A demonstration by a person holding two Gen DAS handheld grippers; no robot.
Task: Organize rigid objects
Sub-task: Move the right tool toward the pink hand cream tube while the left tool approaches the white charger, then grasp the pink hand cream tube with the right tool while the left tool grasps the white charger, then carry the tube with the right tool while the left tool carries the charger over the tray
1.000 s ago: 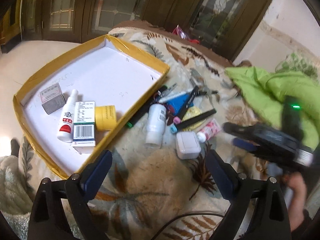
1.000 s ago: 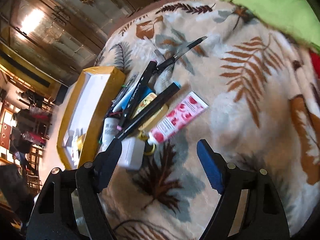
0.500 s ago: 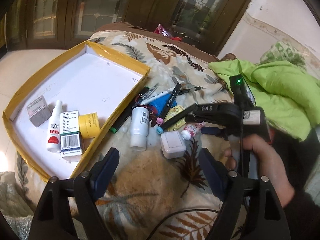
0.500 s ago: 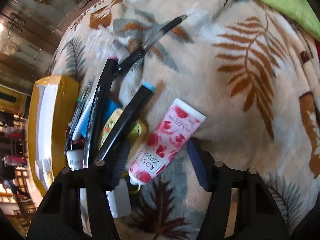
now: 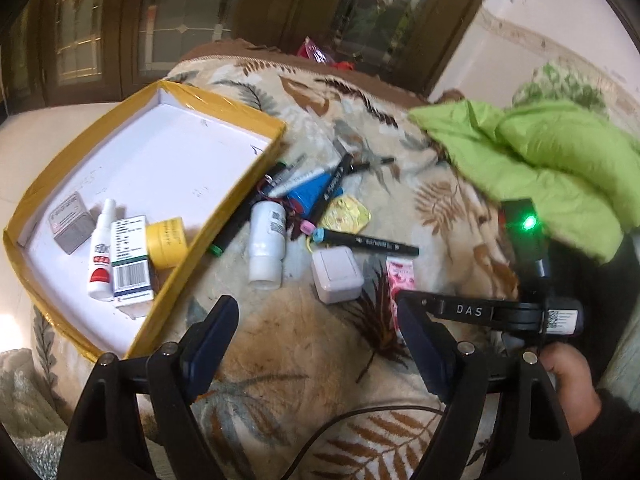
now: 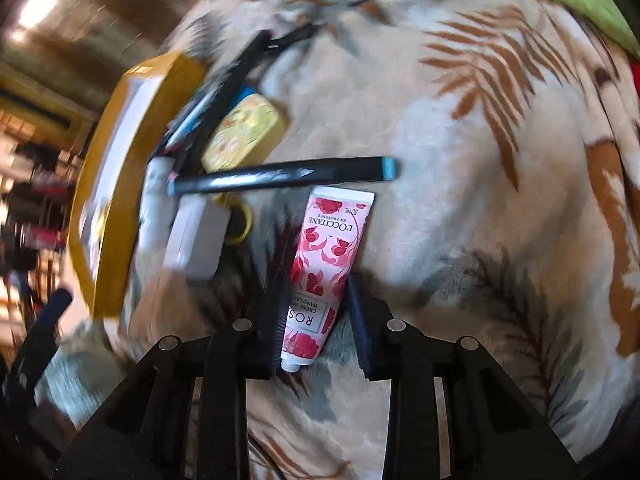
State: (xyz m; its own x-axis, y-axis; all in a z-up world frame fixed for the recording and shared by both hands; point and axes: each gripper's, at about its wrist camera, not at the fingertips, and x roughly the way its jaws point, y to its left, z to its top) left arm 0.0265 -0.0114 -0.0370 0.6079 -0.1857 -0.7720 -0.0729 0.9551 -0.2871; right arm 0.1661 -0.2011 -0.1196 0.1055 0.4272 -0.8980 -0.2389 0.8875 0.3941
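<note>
My right gripper (image 6: pixel 316 312) is closed around the cap end of a pink rose hand cream tube (image 6: pixel 328 256) lying on the leaf-print blanket; the tube also shows in the left wrist view (image 5: pixel 400 280). A black marker (image 6: pixel 280 174) lies just beyond it. My left gripper (image 5: pixel 316 340) is open and empty, above the blanket in front of a white square box (image 5: pixel 337 276) and a white bottle (image 5: pixel 266 248). The yellow-rimmed tray (image 5: pixel 224 216) at left holds a spray bottle (image 5: pixel 100 256), a medicine box (image 5: pixel 132 264), a yellow jar (image 5: pixel 167 242) and a grey box (image 5: pixel 70 222).
Pens, markers, a blue item (image 5: pixel 308 192) and a yellow tin (image 5: pixel 348 218) lie piled beside the tray's right wall. A green cloth (image 5: pixel 540 156) lies at the right. Dark wooden doors stand behind.
My right gripper moved down over the pink tube and narrowed its jaws onto it; the tube and black marker have turned. My left gripper drew back slightly.
</note>
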